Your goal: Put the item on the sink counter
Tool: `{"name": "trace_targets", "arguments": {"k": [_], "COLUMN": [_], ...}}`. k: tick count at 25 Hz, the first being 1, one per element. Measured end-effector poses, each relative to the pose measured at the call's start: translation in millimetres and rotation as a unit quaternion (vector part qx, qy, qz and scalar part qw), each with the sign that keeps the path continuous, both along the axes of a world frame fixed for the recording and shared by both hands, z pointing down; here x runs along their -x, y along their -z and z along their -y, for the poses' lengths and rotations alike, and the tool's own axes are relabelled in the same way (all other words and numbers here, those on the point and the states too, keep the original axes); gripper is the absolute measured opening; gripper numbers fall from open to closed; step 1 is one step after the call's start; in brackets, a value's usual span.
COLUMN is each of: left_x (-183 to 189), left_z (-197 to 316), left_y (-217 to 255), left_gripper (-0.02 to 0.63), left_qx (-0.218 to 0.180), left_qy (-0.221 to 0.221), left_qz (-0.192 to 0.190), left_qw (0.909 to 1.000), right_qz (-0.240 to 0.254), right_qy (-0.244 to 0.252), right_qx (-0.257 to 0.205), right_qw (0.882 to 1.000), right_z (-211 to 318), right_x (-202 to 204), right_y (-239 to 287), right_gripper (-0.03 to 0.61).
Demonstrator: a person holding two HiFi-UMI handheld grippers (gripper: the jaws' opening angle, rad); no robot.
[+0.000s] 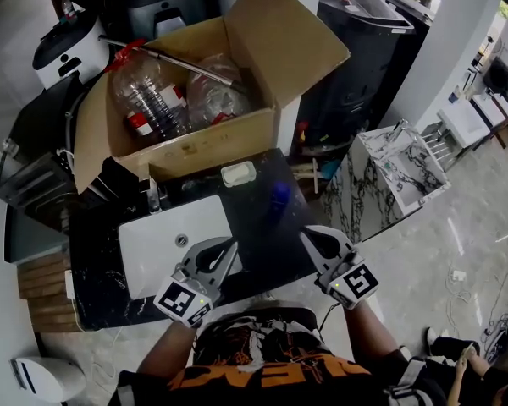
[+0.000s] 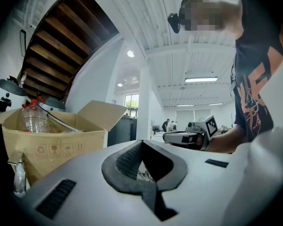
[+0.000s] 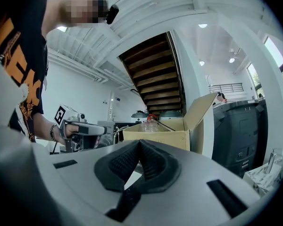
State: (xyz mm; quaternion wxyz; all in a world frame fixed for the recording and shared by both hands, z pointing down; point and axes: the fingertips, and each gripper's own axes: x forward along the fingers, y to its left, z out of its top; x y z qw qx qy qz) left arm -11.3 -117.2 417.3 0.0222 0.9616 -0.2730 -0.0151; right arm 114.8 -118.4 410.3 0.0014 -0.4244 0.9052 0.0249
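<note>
Both the left tongs and the right tongs are pinched together with nothing in them. They hang over the near edge of the dark table. I cannot tell which thing is the item. Clear plastic bottles sit in the cardboard box at the back of the table, and a small white block that looks like soap lies on the table just beside the white basin. So the item may be waiting in the box, or it may already be put down. A bottle looks round, thin and smooth, so I think it could slip out of the tongs or get squashed. The metal rod lying across the box could catch it too. Laid on its side, it could roll into the basin or off the edge. The table is shiny, with little bare room. Around it is a bright hall with a glossy floor and a marble sink nearby.
</note>
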Motion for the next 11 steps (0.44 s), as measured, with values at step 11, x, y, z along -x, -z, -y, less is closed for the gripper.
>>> {"name": "trace_targets", "arguments": {"k": [11], "left_x": [0.7], "left_z": [17.9], "left_y": [-2.2], "left_gripper": [0.014], "left_qx": [0.004], "left_qy": [0.01], "left_qz": [-0.003], "left_qw": [0.9999], "right_qz": [-0.006], "right_qy": [0.008], "right_qx": [0.011], "right_qw": [1.0], "right_z": [18.5], "right_x": [1.1], "right_y": [-7.0], "right_gripper": [0.012]}}
